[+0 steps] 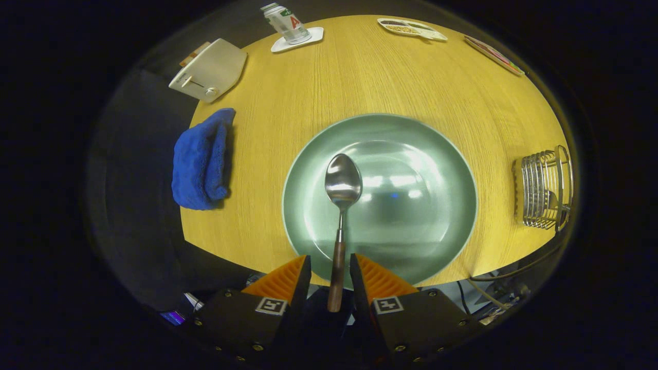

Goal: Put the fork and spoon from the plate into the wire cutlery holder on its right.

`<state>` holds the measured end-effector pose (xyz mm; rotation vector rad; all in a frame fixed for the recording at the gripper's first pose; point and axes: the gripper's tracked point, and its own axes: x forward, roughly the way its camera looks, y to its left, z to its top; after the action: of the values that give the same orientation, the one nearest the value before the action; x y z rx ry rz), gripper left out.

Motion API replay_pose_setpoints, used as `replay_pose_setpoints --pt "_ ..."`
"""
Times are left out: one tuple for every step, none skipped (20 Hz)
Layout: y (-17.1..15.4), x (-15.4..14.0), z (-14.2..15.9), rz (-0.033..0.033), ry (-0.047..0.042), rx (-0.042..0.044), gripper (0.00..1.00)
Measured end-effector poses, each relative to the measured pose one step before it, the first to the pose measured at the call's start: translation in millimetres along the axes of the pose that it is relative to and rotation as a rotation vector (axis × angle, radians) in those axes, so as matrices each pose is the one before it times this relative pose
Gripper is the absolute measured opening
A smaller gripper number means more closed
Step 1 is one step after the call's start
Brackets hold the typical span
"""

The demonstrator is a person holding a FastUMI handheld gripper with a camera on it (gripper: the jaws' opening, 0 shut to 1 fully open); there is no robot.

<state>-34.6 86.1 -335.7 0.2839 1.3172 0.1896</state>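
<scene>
The tool (331,275) has its two fingers on either side of the dark wooden handle of a steel spoon (342,190), and the handle sits in the narrow gap between them. Both fingers stand very near the wood, but I cannot tell whether they press on it or only flank it.

The spoon's long axis runs straight ahead along the fingers. Its handle end points back toward the tool, and its polished oval bowl points away, face up, over the middle of a round pale-green glazed plate (437,169). Whether the spoon rests on the plate or is lifted off it cannot be told.

The plate lies just ahead of the fingers on a round, light wood-grain bench (360,77). To the plate's right, near the bench's edge and apart from the plate, stands a chrome wire cutlery holder (544,191); something metallic shows inside it, too small to identify.

To the plate's left a folded blue towel (201,160) lies at the bench's edge. Beyond it sits a cream-coloured toaster (211,69). At the far side a small can (285,23) stands on a white coaster, and farther right lie a white divided dish (411,28) and a flat printed card (494,55). The surroundings are dark.
</scene>
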Motion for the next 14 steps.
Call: replay_pose_setpoints --pt "0.44 4.29 -1.65 0.00175 0.01180 0.00696 0.47" --pt "-0.48 3.47 -1.57 -0.00231 0.00584 -0.00543 0.48" --pt "-0.12 2.56 -2.43 -0.00217 0.00485 -0.00840 0.48" --pt "-1.49 8.97 0.26 0.00119 0.00087 0.00936 0.48" --pt "-3.98 -2.62 1.02 -0.00431 0.00924 0.03296 0.31" --pt "6.05 -0.94 -2.27 0.02101 0.00601 0.01685 0.13" --pt "0.42 -6.64 -0.55 0.00202 0.00346 -0.00098 0.13" --pt "-3.17 -0.62 0.18 -0.01265 -0.00125 -0.00371 0.13" --pt "4.00 -1.99 1.38 0.00631 -0.01553 0.02194 0.13" --pt "0.20 0.81 3.94 0.00483 0.00188 0.02482 0.01" --pt "-0.56 -4.03 -0.10 0.01352 0.00228 0.02362 0.01" --pt "-0.73 -3.30 1.89 0.01359 -0.00380 0.01702 0.01" --pt "-1.80 -2.34 0.17 0.00771 -0.00236 0.00643 0.01" --pt "-2.57 -4.87 0.15 0.00525 -0.00493 0.00561 0.01"
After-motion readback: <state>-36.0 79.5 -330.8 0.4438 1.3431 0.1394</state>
